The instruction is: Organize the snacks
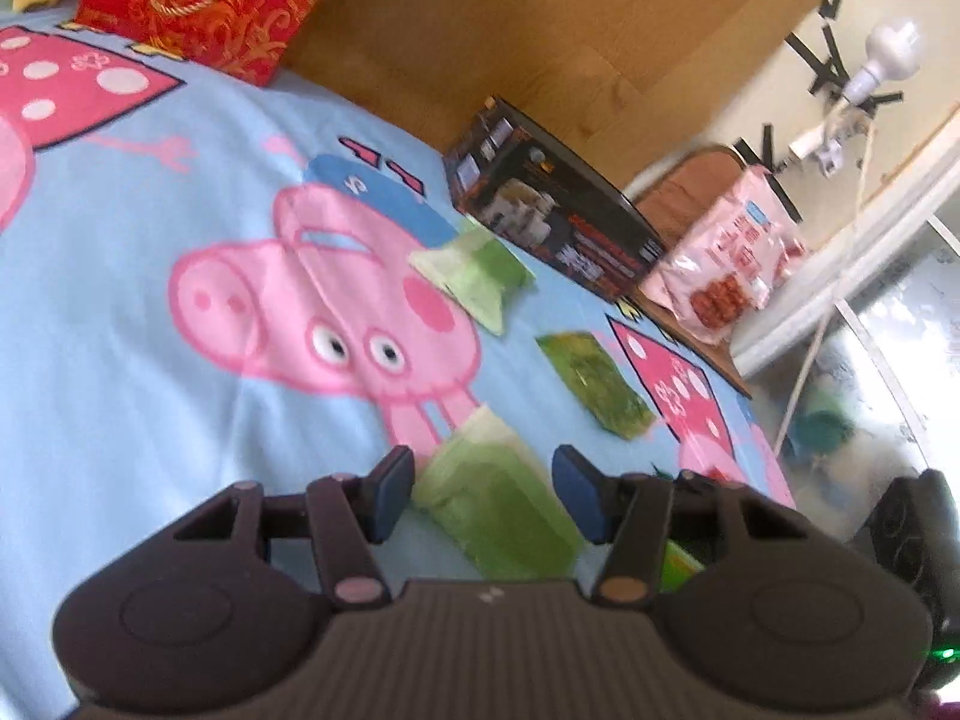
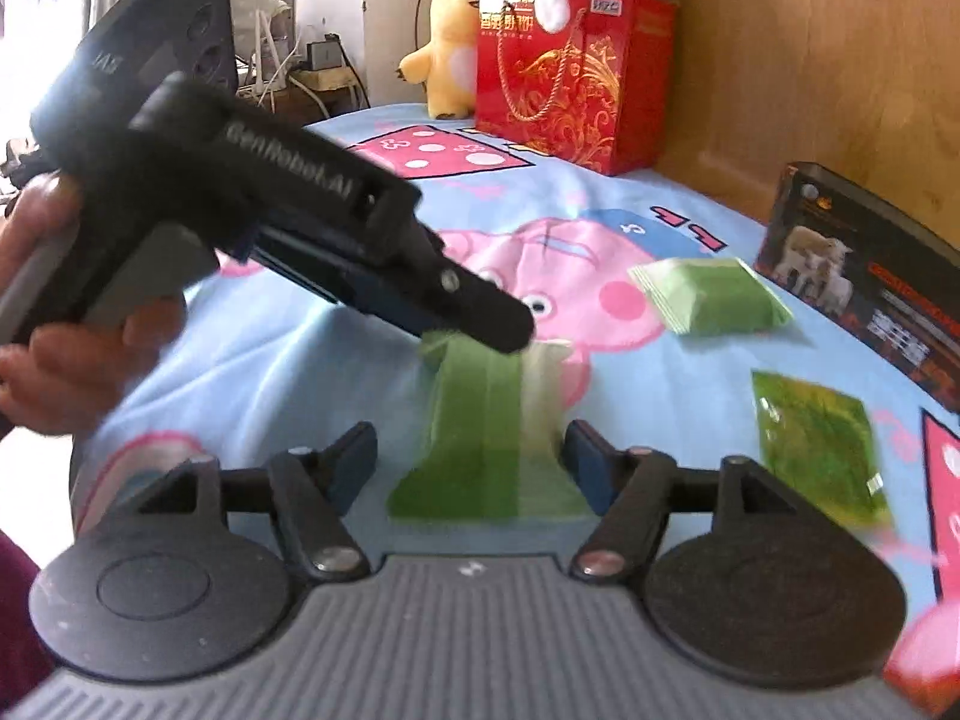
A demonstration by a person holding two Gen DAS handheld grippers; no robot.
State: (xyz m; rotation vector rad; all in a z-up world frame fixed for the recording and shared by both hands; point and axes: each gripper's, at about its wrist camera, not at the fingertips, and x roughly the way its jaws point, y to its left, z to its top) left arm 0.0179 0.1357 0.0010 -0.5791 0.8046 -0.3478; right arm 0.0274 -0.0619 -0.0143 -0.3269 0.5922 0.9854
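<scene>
Snacks not yet gathered. Three green packets lie scattered on the cartoon-pig bedsheet [image 1: 120, 300]: a pale green packet [image 2: 711, 294] near the dark box [image 2: 870, 294], a yellow-green flat packet [image 2: 816, 444] off to the right, and a long green packet [image 2: 486, 420] nearest both tools. A pink snack bag [image 1: 726, 258] rests apart, beyond the dark box by the bed's edge. Red gift bag [image 2: 558, 72] and yellow plush toy [image 2: 444, 48] stand at the far end of the bed. Judgement: sorting is at an early stage; nothing looks grouped.

Left gripper [image 1: 483, 495]: jaws spread, long green packet lying between them; in the right wrist view the tips sit at the packet's far end, contact unclear through blur. The person's hand [image 2: 66, 324] holds its handle, tool angled downward toward the sheet.

Right gripper [image 2: 471, 468]: jaws spread, straddling the near end of the same packet, not closed on it; held low, pointing along the bed.
</scene>
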